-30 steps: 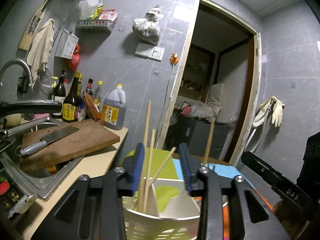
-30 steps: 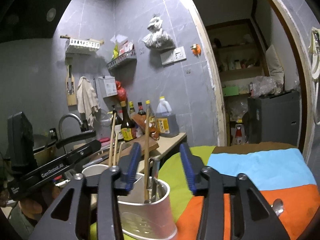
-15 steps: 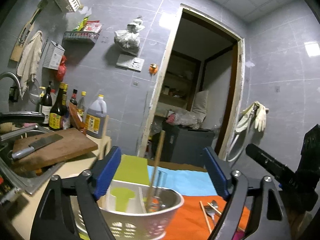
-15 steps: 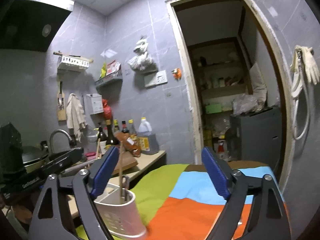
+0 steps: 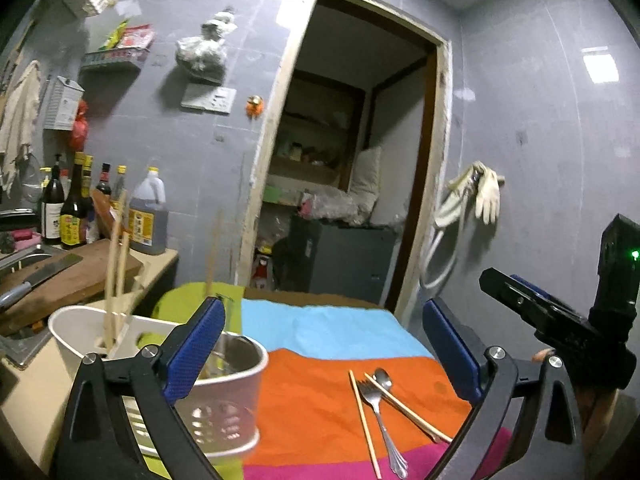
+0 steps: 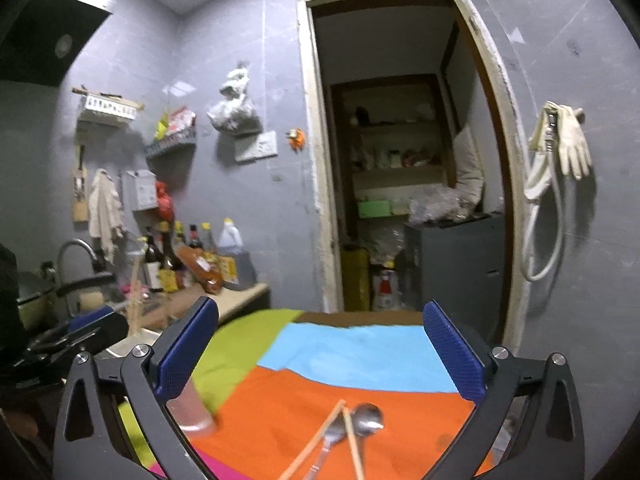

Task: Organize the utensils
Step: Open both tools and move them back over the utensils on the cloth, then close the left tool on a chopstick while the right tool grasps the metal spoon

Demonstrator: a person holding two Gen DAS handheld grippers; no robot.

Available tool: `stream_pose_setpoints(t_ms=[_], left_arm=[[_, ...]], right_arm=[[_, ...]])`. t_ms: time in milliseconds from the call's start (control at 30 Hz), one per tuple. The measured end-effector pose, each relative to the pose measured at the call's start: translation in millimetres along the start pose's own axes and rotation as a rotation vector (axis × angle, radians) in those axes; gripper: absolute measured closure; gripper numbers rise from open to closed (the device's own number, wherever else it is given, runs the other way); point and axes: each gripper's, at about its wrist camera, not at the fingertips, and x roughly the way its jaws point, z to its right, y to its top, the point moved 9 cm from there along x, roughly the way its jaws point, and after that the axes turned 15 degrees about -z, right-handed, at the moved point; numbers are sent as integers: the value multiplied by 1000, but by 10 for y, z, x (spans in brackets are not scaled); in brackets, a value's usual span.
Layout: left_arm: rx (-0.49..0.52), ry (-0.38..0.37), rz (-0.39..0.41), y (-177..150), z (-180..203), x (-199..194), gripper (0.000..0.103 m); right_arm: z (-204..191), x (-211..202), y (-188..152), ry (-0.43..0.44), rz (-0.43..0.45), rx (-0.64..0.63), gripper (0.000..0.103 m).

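A white perforated utensil holder [image 5: 168, 380] stands on the left of the striped cloth, with several chopsticks [image 5: 114, 280] upright in it. A fork [image 5: 380, 420], a spoon [image 5: 383, 378] and two loose chopsticks [image 5: 404, 404] lie on the orange stripe. My left gripper [image 5: 324, 344] is open and empty, above the cloth between holder and utensils. My right gripper [image 6: 320, 348] is open and empty, above the spoon [image 6: 366, 418] and chopsticks [image 6: 316, 440]. The holder shows only in part, blurred, in the right wrist view [image 6: 192, 408].
A counter at left holds a wooden cutting board [image 5: 68, 280] with a cleaver [image 5: 40, 276], several bottles [image 5: 72, 208] and a sink. A doorway [image 5: 340, 180] opens behind the table. The right gripper's body [image 5: 560, 320] shows at the right.
Both grippers opened wide, drew back from the holder and swung right. The chopsticks between their fingers a second ago now stand in the holder. The loose utensils have come into view.
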Motion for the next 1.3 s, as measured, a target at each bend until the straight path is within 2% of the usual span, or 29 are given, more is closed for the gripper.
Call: stream_pose_setpoints(t_ms=[267,367,500,600,800,933,1000,1033,1100,1167,1300], left_arm=[[38,2,-120,-271,202,365,6],[56,15,-214,-409,240,573,6],[72,25,-295,-549,274,786,6],[94,41,-354,-652,302,943,6],[114,49,-501,-902,296,1284,6],[120,48,-567,-1032,295,1463,9],[131,41,-607,-1101,305,1552,25],[136,37,-630,-1131,308,1591,31],[146,25,-690,-1217,318,1682,56],[147,0,-750,-1298,348,1801,67],[143,-22,-795,-1366,362,1947,79]], right_arm=[[433,179,-332,-97,-133,23,0],[564,280,-473,-125,-196,38,0],[751,483,-691,-189,-316,54,0],[842,607,-807,-207,-377,60,0],[917,735,-927,-205,-426,46,0],[939,833,-990,-186,-460,36,1],[943,883,-1030,-172,-481,29,7],[944,901,-1045,-162,-490,27,14],[942,955,-1088,-142,-517,23,18],[940,991,-1127,-132,-534,23,18],[909,1043,-1177,-112,-567,9,21]])
